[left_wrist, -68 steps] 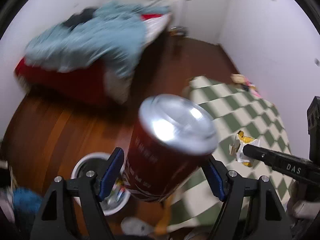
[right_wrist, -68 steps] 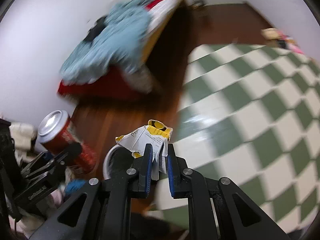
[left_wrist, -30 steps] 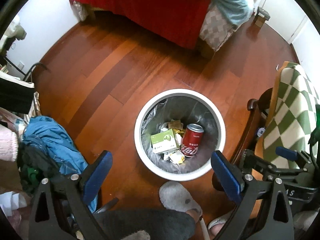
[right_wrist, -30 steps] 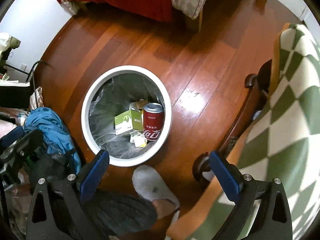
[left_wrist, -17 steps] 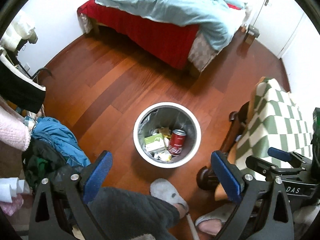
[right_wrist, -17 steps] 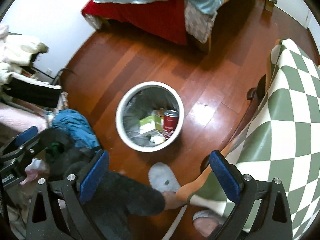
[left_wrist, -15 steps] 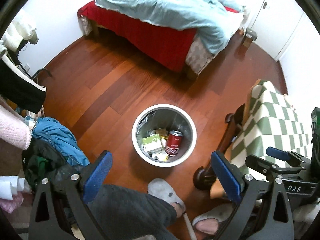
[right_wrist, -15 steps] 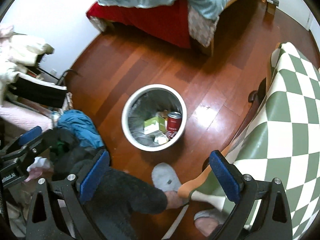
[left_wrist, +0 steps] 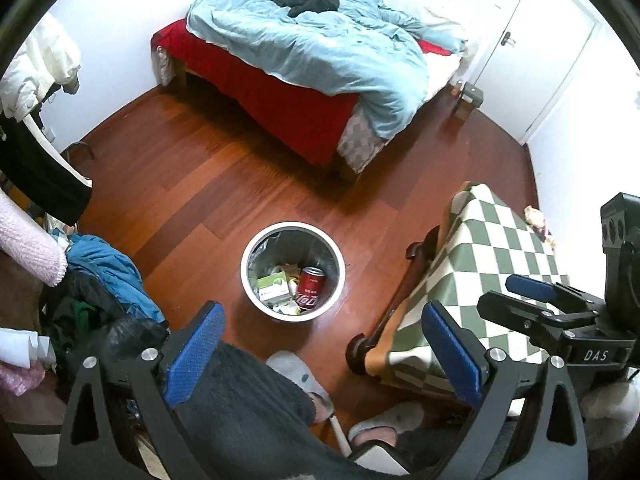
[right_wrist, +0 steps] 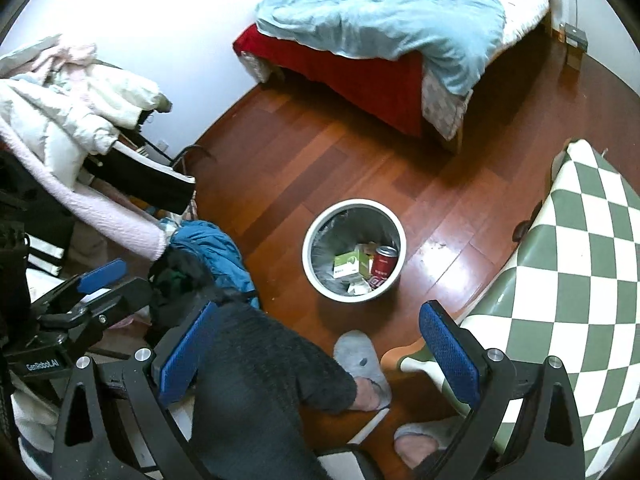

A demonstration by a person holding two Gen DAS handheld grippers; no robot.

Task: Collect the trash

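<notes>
I am holding both grippers high above the floor, and I am reading the room from left to right. On the far left, a pile of clothes (left_wrist: 100, 276) is spilling off a rack against the wall, with white and pink garments hanging above a blue jacket. My left gripper (left_wrist: 320, 344) is hovering with its jaws wide apart and nothing between them, which I judge suits a tool that has no load and is waiting for its next pickup.

Just ahead, the white bin (left_wrist: 292, 236) is standing upright on the wooden floor (left_wrist: 192, 200), lined with a dark bag. Inside it, a red can (left_wrist: 311, 288) is leaning beside a green-and-white carton (left_wrist: 273, 287), with crumpled wrappers lying around them, so the trash I can see is sitting where it belongs. A person's leg and grey slippers are showing below the bin.

My right gripper (right_wrist: 316, 344) is also hanging with its jaws spread apart, empty. To its right, the green-checked tablecloth (left_wrist: 500, 264) is draping over a table, and something small and colourful (left_wrist: 538, 220) is lying near its far edge by the wall; I cannot tell what it is, though I am guessing it may be more rubbish. Beyond, a bed (left_wrist: 320, 60) with a rumpled blue duvet is filling the back of the room beside a white door.
</notes>
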